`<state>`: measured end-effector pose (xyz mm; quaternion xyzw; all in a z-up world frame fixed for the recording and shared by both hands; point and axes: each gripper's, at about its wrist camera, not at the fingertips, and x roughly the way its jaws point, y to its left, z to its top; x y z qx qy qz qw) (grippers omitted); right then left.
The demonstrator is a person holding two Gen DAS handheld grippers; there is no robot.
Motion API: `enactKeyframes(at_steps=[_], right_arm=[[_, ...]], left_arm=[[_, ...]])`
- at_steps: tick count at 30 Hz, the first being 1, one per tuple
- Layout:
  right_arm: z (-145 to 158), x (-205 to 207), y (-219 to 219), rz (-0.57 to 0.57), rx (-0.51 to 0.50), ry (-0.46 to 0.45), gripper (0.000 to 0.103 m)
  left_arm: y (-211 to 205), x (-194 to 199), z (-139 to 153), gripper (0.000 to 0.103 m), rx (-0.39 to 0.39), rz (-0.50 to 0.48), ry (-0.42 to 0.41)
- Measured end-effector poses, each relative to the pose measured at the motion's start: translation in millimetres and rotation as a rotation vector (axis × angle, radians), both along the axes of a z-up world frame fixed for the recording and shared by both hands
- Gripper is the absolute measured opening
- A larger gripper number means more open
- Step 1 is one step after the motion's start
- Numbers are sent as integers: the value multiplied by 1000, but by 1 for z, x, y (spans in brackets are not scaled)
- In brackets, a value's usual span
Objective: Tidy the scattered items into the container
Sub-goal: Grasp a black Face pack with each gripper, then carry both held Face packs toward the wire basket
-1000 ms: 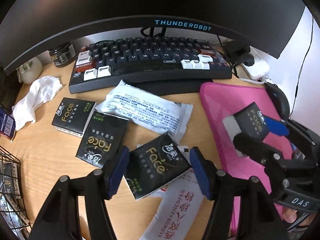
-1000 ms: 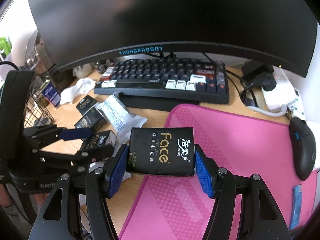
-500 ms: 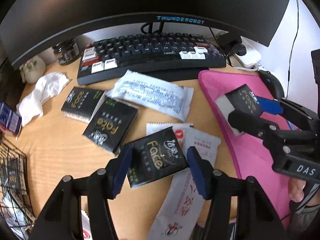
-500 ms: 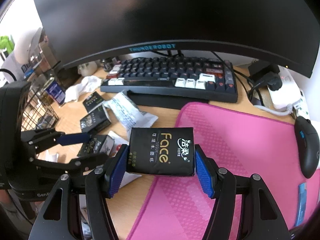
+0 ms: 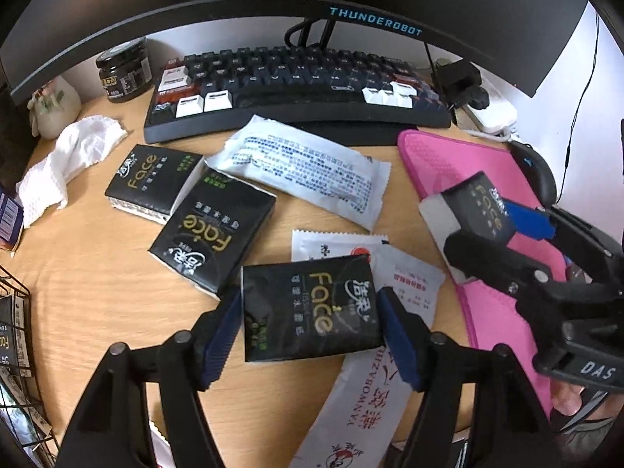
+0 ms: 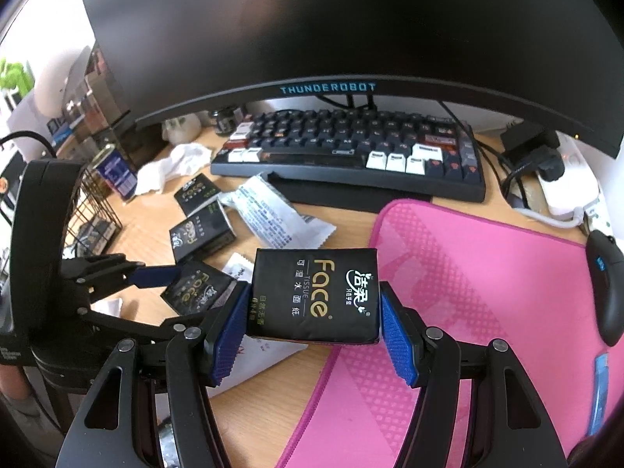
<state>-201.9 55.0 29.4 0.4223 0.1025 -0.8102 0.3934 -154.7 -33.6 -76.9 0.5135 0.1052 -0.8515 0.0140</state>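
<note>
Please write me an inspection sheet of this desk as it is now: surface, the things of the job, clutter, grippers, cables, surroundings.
Surface: wooden desk, pink mat on its right part.
Job's things: two black tissue packs lying flat, a third on white sachets, a white wrapped pack, wire basket at the left.
Clutter: crumpled tissue, dark jar, small blue box.
Grippers: left gripper opening, its fingers either side of the third pack; right gripper shut on another tissue pack, held above the desk.
Cables: power strip with plug and cords, behind the mat.
Surroundings: keyboard, monitor, mouse.
</note>
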Motion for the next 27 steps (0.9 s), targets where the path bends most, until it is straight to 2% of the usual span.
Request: enactKeyframes(at_steps=[9,13,21,27], right_arm=[[-8,-3,-1,19,-3,-19,63],[-3,0,1,17,-14,-11,63],[35,20,3,20,-48,44,63],[76,55,-15,77,-84,111,63]], left_arm=[[5,1,0,69,-21,-18,13],[7,8,14,69,-45,-14,52],[5,36,60,69,-79,3,150],[-12,78,101,69,-110,70,238]])
